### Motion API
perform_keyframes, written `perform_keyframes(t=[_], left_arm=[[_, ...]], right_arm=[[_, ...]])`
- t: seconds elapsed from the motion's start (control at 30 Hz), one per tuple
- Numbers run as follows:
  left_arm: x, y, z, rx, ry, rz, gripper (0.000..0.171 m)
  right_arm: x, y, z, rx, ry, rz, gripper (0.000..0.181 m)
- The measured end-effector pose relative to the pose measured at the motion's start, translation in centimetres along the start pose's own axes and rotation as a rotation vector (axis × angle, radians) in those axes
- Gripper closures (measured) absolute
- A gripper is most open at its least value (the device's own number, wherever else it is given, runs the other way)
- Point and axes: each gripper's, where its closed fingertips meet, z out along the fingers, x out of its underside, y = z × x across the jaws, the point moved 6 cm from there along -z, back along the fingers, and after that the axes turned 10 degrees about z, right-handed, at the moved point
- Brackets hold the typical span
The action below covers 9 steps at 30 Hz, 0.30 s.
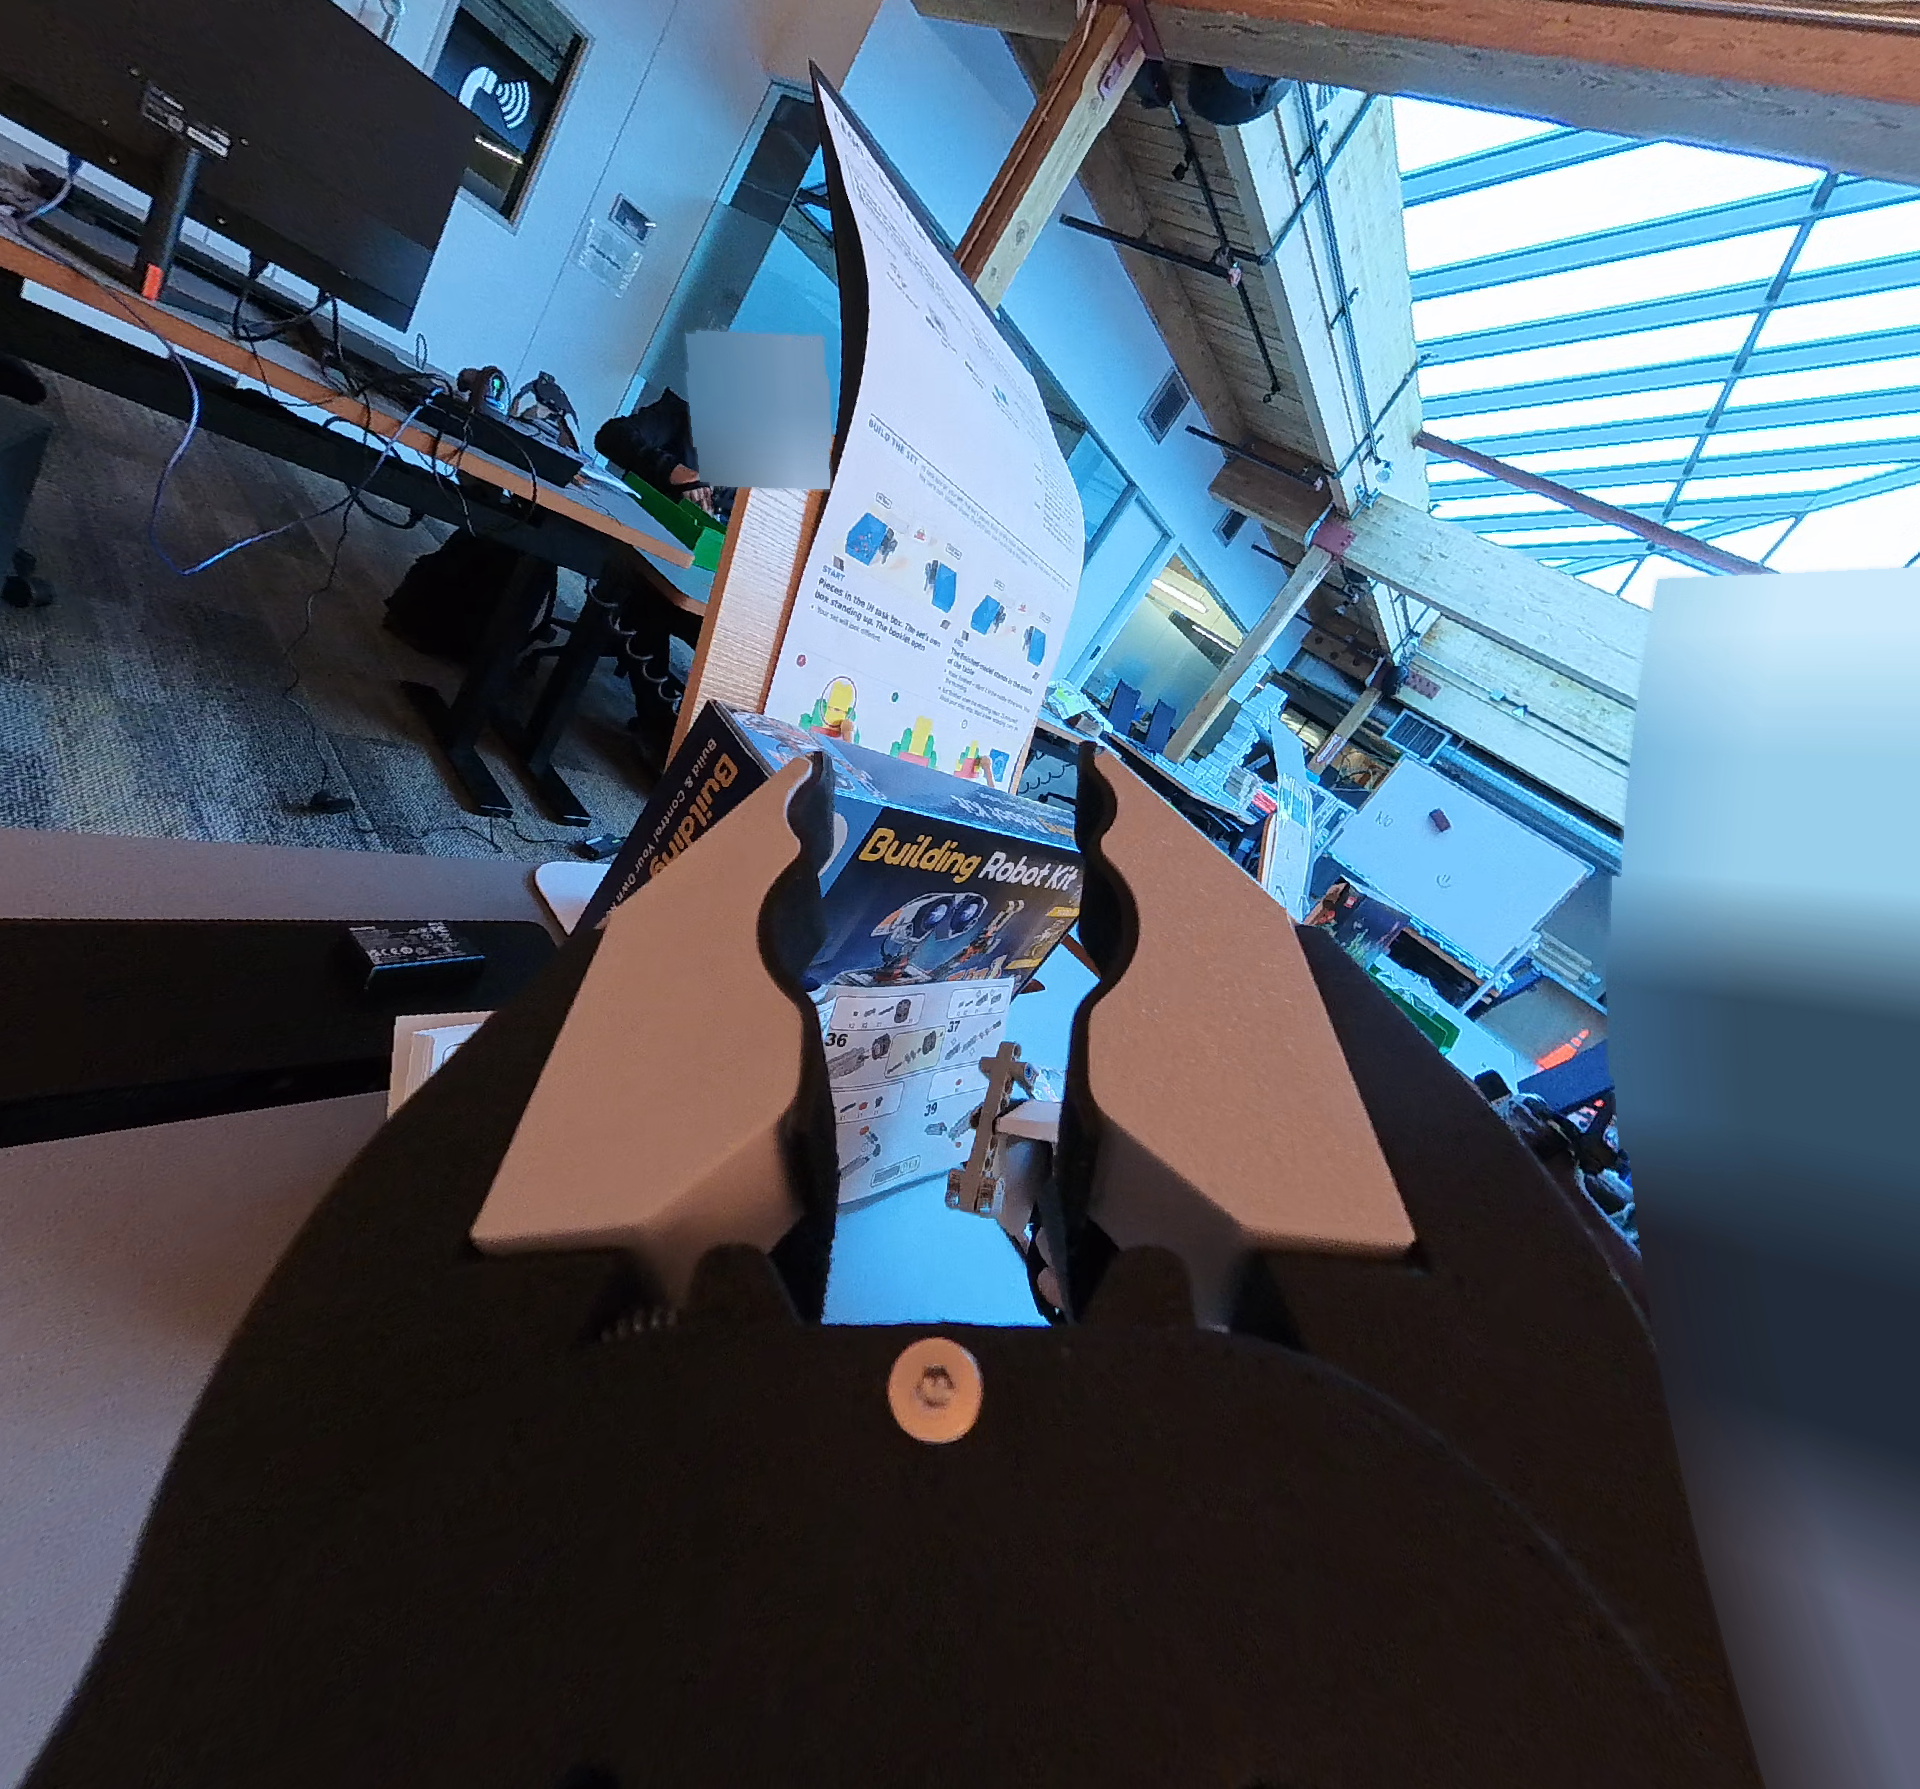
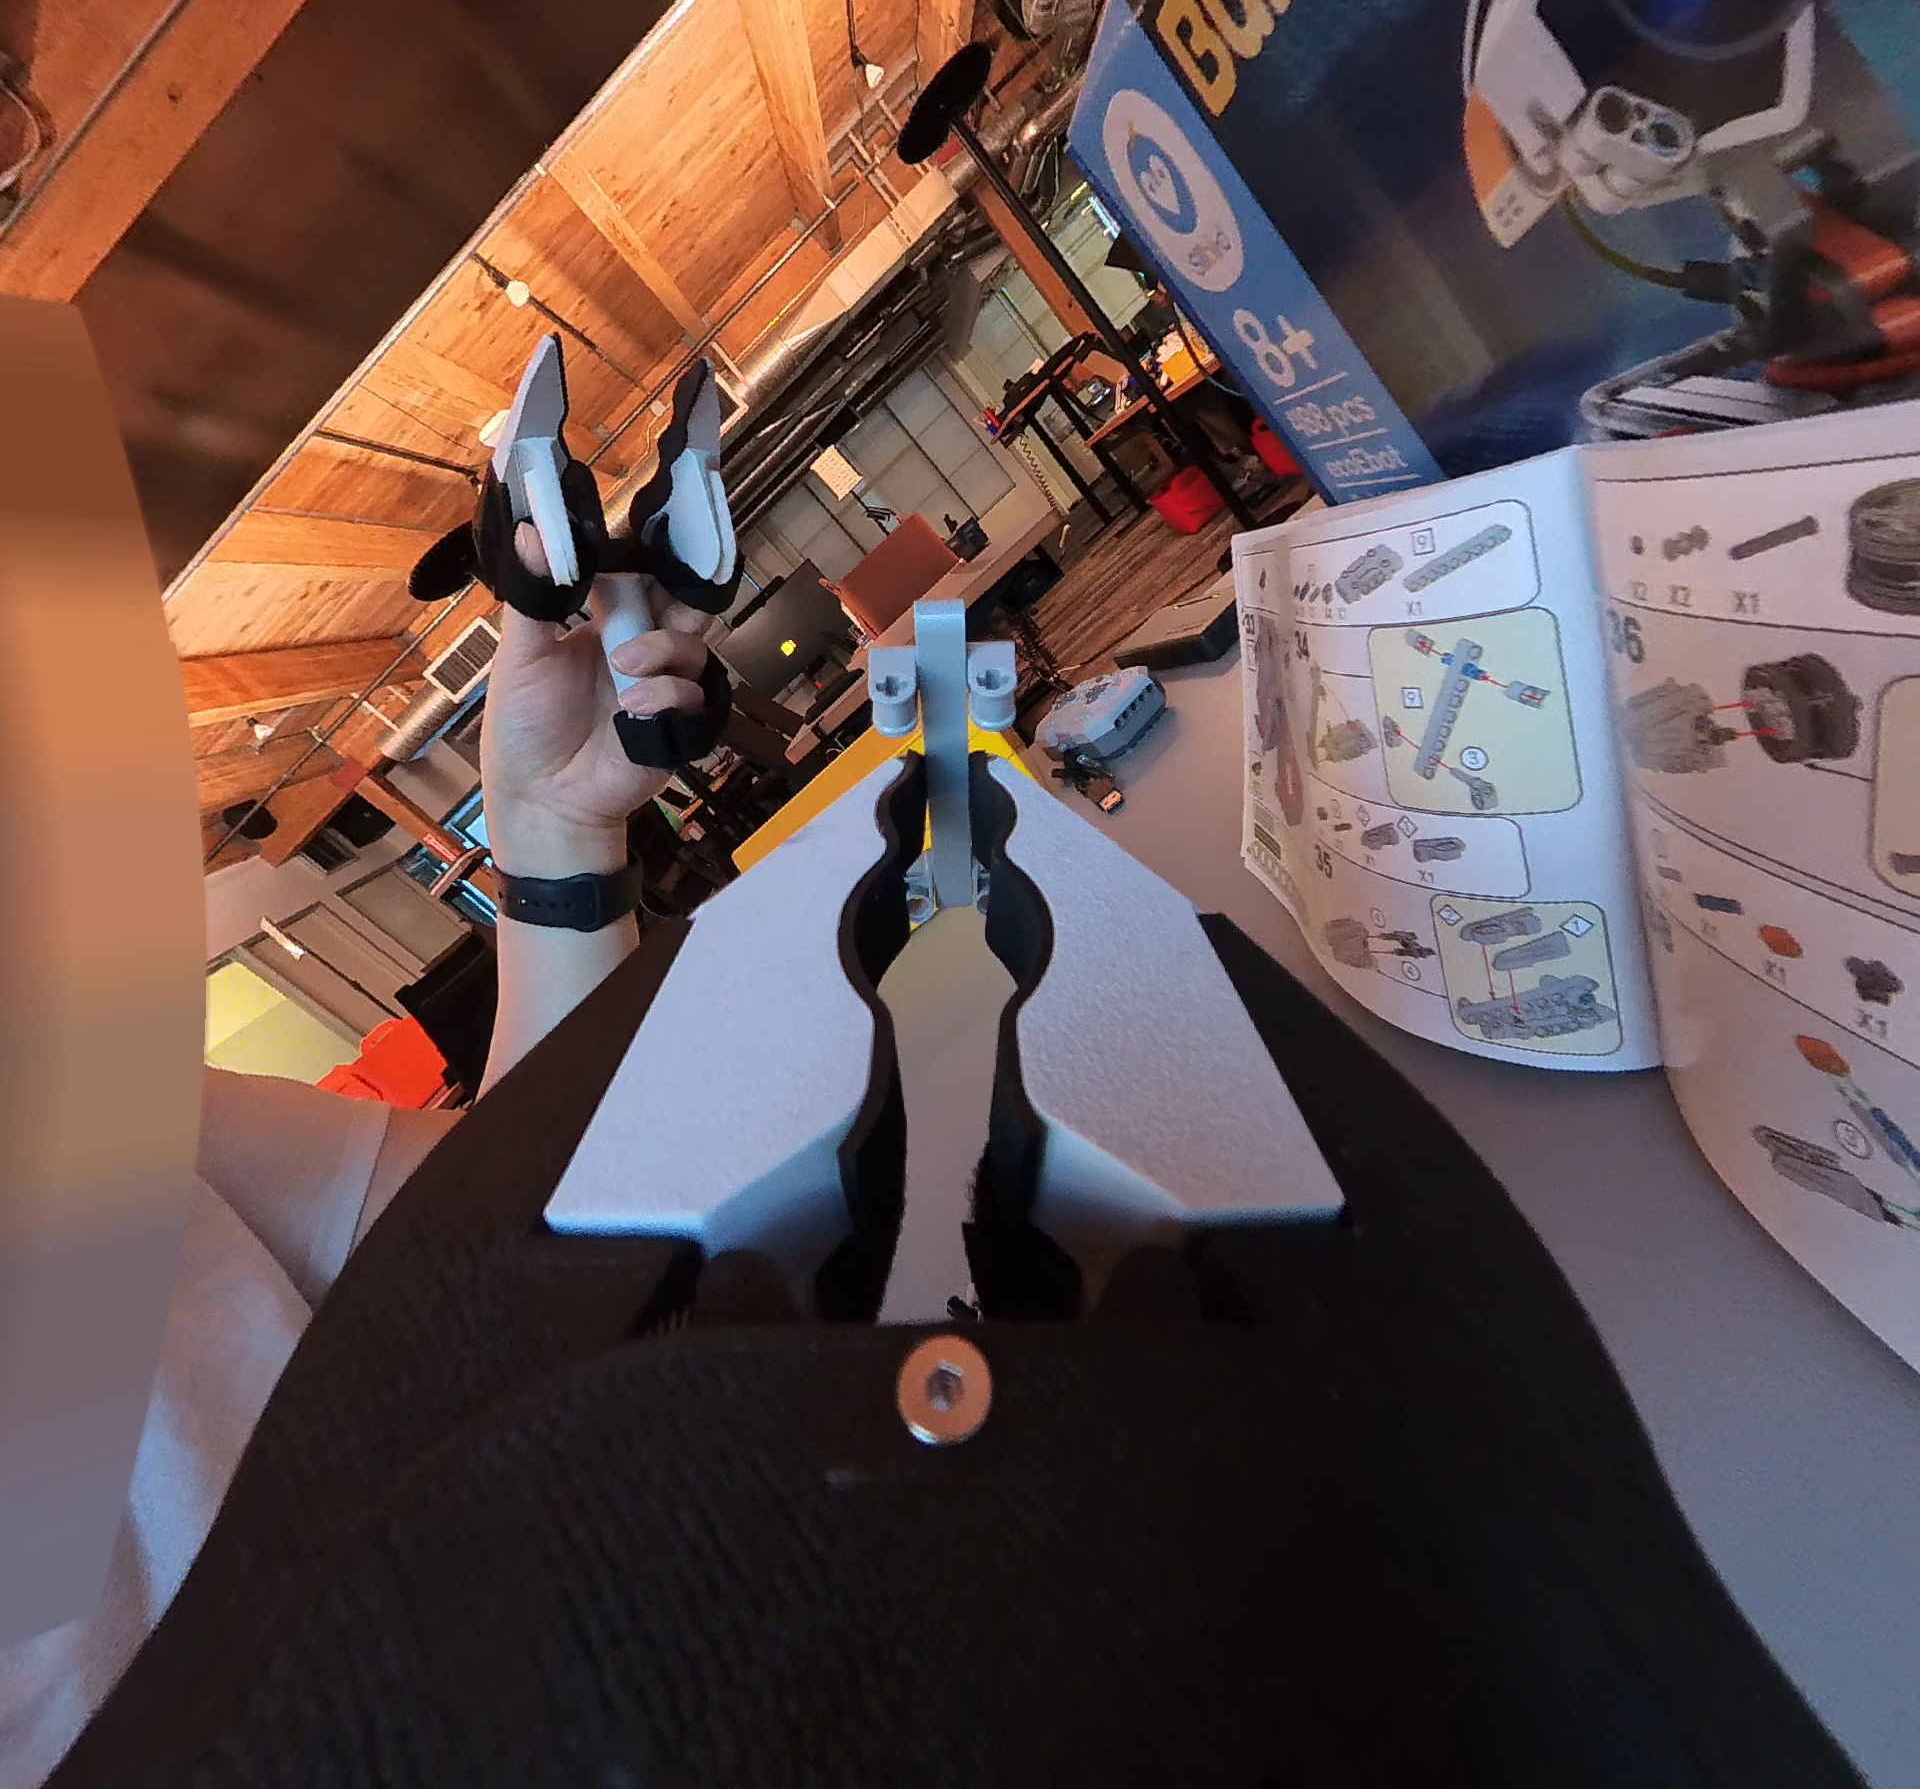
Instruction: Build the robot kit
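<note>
The right claw [image 2: 948, 783] is pinching a grey building-block assembly [image 2: 940, 700]: a flat grey beam runs up between its two white fingers [image 2: 1132, 1012], and two short round connectors sit side by side across the beam just past the fingertips. The assembly is lifted clear of the desk [image 2: 1455, 1220].

The left claw [image 1: 945, 773] is spread, with nothing between its fingers [image 1: 665, 1033]. In the right wrist view it [image 2: 623, 409] appears up and to the left of the right claw, well apart from it, pointing upward and held in a bare hand [image 2: 566, 711] that wears a dark wristband [image 2: 566, 898].

In the left wrist view the grey assembly [image 1: 987, 1126] shows low in the gap between the left claw's fingers, farther off and not touching them.

An open instruction booklet [image 2: 1475, 763] lies flat on the desk to the right of the right claw. Behind the booklet a dark blue kit box [image 2: 1455, 181] stands upright, with a robot pictured on its front. In the left wrist view the same box [image 1: 935, 866] stands ahead of the left claw, and a printed sheet [image 1: 935, 513] rises behind it, curling at the top.

A small grey block unit [image 2: 1107, 716] with a short cable lies on the desk beyond the right claw, near the booklet's far corner.
</note>
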Motion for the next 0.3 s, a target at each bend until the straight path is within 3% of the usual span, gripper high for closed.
perform_keyframes(t=[0.3], left_arm=[[0.1, -0.1, 0.1, 0.003, 0.004, 0.001, 0.127]], right_arm=[[0.1, 1.0, 0.5, -0.013, 0.009, -0.002, 0.174]])
